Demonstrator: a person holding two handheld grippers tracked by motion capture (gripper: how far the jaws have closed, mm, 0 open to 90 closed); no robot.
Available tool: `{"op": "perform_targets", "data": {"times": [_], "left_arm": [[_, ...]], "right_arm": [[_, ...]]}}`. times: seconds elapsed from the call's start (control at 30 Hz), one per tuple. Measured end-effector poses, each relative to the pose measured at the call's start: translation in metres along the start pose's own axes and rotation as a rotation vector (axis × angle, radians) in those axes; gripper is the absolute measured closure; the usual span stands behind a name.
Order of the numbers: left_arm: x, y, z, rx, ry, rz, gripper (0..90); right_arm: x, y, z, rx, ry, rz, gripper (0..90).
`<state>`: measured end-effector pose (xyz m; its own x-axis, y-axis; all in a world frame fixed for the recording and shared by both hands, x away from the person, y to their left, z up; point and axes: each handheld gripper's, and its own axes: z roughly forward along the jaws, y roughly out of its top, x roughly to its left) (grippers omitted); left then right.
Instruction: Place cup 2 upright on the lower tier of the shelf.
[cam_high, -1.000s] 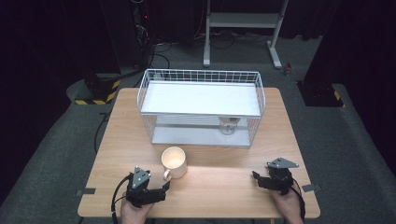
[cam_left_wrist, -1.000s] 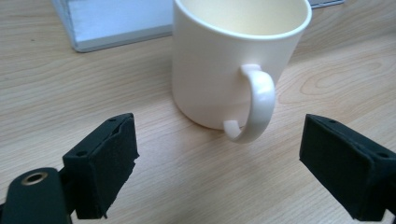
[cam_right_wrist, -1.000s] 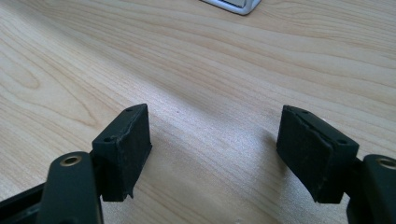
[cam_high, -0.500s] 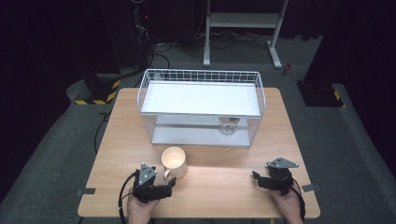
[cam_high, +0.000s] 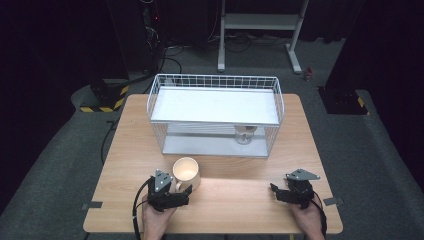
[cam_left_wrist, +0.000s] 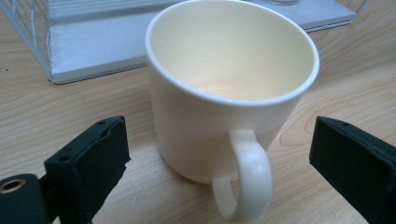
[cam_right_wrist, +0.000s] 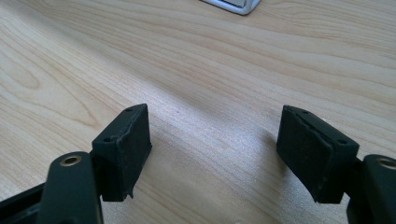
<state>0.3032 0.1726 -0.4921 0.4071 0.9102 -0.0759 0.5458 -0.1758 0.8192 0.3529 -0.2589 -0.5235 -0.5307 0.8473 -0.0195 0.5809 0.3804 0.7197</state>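
Up close, the left gripper (cam_left_wrist: 219, 163) has its black jaws spread wide on either side of a cream ceramic mug (cam_left_wrist: 231, 88), and they have just been opening further; the mug's handle (cam_left_wrist: 245, 179) sits in the gap between them, pointing back at the camera, and neither pad touches it. The mug stands upright on the wooden surface (cam_left_wrist: 28, 116), empty, with its mouth tilted slightly into sight from this angle. From the high view the left gripper (cam_high: 187, 190) lies low at the near left of the surface, with the mug (cam_high: 186, 172) just ahead of its tips and the person's left hand (cam_high: 155, 220) gripping its body from the near edge.

Across the surface, the right gripper (cam_right_wrist: 215, 140) also has its jaws released, parted with only bare wood grain between them. In the high view the right gripper (cam_high: 272, 187) rests near the front right, its tips pointing toward the left gripper, held by the right hand (cam_high: 307, 217), well apart from the mug.

Beyond the mug stands a white wire rack (cam_high: 215, 80) with an upper shelf and a lower tray, set across the middle of the surface. On the lower level, toward its right end, stands a small glass (cam_high: 244, 135). Two strips of grey tape (cam_high: 91, 205) mark the front corners of the surface.
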Motion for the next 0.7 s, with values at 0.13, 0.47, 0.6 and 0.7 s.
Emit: {"op": "perform_targets", "data": {"times": [0.13, 0.47, 0.6, 0.7], "left_arm": [[0.0, 0.003, 0.005, 0.004, -0.002, 0.002, 4.7], [-0.005, 0.01, 0.016, 0.007, 0.003, 0.021, 4.6], [-0.005, 0.013, 0.021, 0.006, 0.015, 0.02, 5.1], [-0.005, 0.016, 0.024, 0.002, 0.006, 0.024, 5.6]], "right_arm": [[0.0, 0.0, 0.0, 0.0, 0.0, -0.001, 25.9], [0.0, 0.0, 0.0, 0.0, 0.0, -0.001, 25.9], [0.0, 0.0, 0.0, 0.0, 0.0, -0.001, 25.9], [0.0, 0.0, 0.0, 0.0, -0.001, 0.002, 25.9]]}}
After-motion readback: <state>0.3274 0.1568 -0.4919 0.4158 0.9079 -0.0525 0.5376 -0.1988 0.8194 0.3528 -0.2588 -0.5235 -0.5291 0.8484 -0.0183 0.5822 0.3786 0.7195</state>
